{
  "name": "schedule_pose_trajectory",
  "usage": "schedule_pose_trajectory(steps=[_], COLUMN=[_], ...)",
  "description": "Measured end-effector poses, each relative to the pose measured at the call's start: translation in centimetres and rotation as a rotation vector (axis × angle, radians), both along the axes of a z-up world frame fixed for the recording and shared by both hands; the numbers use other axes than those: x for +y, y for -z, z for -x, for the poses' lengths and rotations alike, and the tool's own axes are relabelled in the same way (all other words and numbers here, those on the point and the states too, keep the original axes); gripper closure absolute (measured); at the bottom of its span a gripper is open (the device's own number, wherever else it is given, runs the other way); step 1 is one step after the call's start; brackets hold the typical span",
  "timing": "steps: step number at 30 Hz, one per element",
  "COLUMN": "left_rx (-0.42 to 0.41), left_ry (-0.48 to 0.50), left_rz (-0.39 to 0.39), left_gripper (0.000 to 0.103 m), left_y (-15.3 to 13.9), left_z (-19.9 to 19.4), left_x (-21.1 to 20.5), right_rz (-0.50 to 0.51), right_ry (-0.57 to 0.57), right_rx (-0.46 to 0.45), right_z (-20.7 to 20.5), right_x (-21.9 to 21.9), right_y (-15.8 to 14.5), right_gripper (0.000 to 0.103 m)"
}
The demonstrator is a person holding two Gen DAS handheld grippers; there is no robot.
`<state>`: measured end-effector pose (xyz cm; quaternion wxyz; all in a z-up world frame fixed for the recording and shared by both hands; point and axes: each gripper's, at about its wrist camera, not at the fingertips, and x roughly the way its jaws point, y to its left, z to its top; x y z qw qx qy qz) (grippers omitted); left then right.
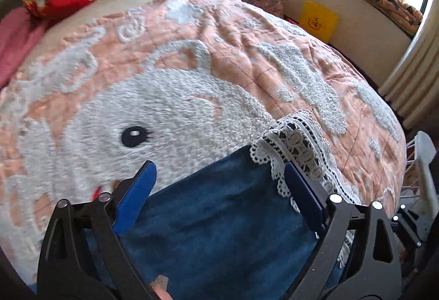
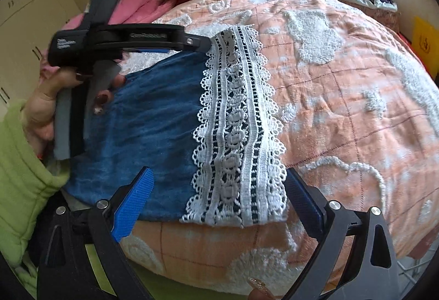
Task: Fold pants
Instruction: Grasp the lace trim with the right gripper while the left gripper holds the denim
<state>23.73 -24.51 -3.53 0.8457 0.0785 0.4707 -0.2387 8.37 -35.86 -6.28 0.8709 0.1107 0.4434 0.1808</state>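
L gripper (image 1: 219, 179) open over pants (image 1: 219, 217) | R gripper (image 2: 219, 190) open, level

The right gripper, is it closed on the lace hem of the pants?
No. The right gripper stands wide open, its blue fingers on either side of the white lace hem of the blue pants, not pinching it.
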Motion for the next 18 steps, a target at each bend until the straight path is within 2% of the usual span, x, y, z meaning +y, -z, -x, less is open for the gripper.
schedule_pose_trajectory(steps=[1,2,3,6,10,14,16,18], left_rx=[0.027,0.067,0.076,0.053,0.049,0.038,0.024,0.022], left_ry=[0.011,0.025,0.026,0.055,0.07,0.046,0.049,0.057], left_rz=[0.001,-0.003,-0.006,0.011,0.039,-0.002,-0.006,0.016], left_gripper=[0.035,0.039,0.04,0.047,0.047,0.047,0.052,0.067], left_y=[0.7,1.5,1.8,1.7,1.8,2.2,2.2,2.0], left_z=[-0.4,-0.7,-0.7,-0.3,-0.3,-0.3,-0.1,0.2], left_x=[-0.3,-0.6,-0.7,-1.0,-0.7,-1.4,-1.8,-1.7], right_rz=[-0.016,-0.041,-0.059,-0.071,-0.098,-0.128,-0.129,-0.137], right_ry=[-0.002,-0.005,-0.009,-0.034,-0.04,-0.051,-0.055,-0.058], right_rx=[-0.003,0.0,0.002,-0.012,-0.009,-0.014,-0.016,-0.017], right_z=[-0.1,-0.2,-0.2,-0.3,-0.8,-1.4,-1.7,-1.7], right_x=[0.0,-0.1,-0.2,-0.3,-0.4,-0.5,-0.5,-0.7], right_y=[0.0,0.1,0.0,-0.3,0.0,0.2,0.3,0.2], right_gripper=[0.008,0.008,0.01,0.024,0.037,0.05,0.056,0.061])
